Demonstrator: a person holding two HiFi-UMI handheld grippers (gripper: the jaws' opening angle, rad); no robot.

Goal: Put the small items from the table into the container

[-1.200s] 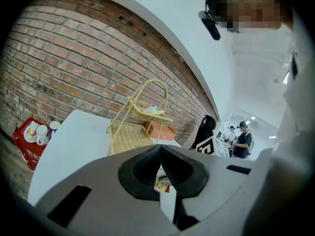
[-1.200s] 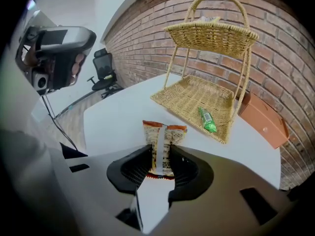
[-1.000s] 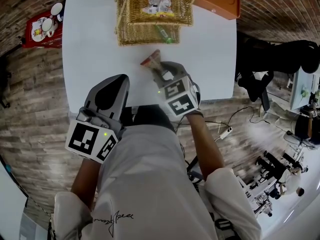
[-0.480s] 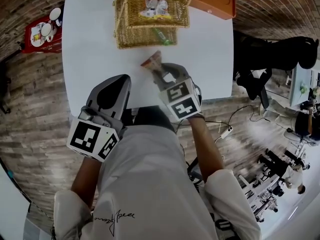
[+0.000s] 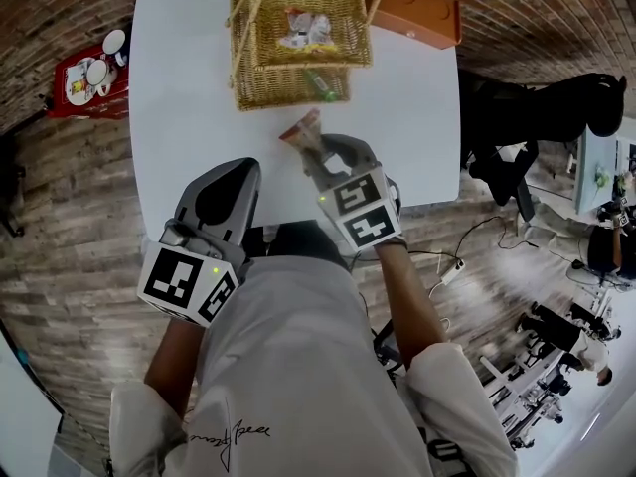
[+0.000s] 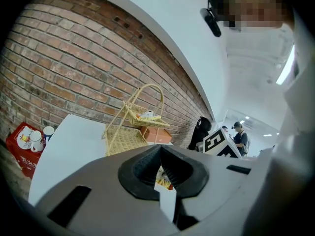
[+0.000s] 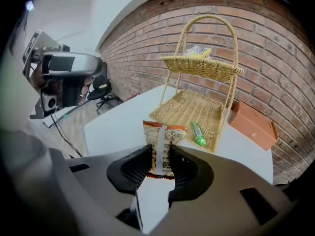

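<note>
The right gripper (image 7: 160, 166) is pinching the orange snack packet (image 7: 161, 140) upright by its lower end, near the two-tier wicker basket (image 7: 194, 107), so the carry is calling for steady squeeze and clearance over its front rim, while the left gripper (image 6: 163, 173), jaws pressed together, is waiting at the table's (image 5: 189, 97) near edge.

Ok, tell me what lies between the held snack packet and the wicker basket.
Nothing but bare white table, seen in the head view: the snack packet sits just short of the wicker basket.
</note>
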